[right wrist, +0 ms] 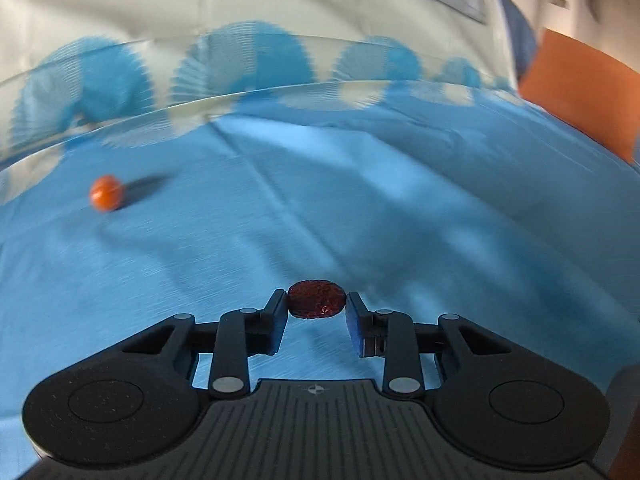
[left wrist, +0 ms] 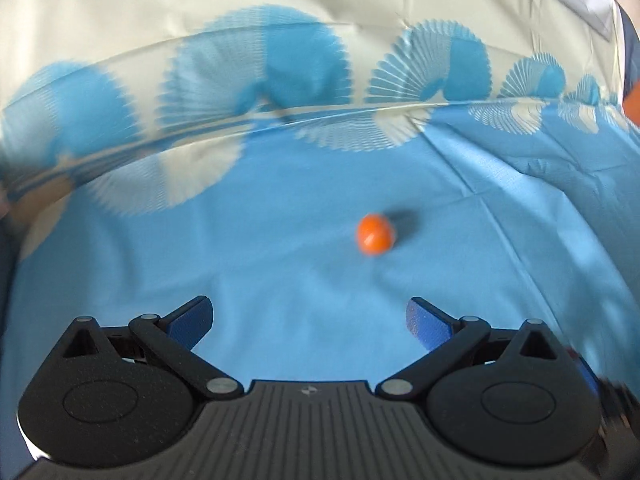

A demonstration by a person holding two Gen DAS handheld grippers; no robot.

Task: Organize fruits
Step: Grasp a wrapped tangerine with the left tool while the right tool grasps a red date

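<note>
on the blue cloth [right wrist: 360, 184], well right of the orange fruit [right wrist: 106, 193], the right gripper [right wrist: 317, 305] pinches a dark red fruit [right wrist: 317, 300]; it should squeeze gently. the left gripper [left wrist: 309, 316] hangs wide and empty just short of the orange fruit.

one orange fruit [left wrist: 376, 234], one dark red fruit [right wrist: 317, 299], one blue cloth [left wrist: 280, 264]
</note>
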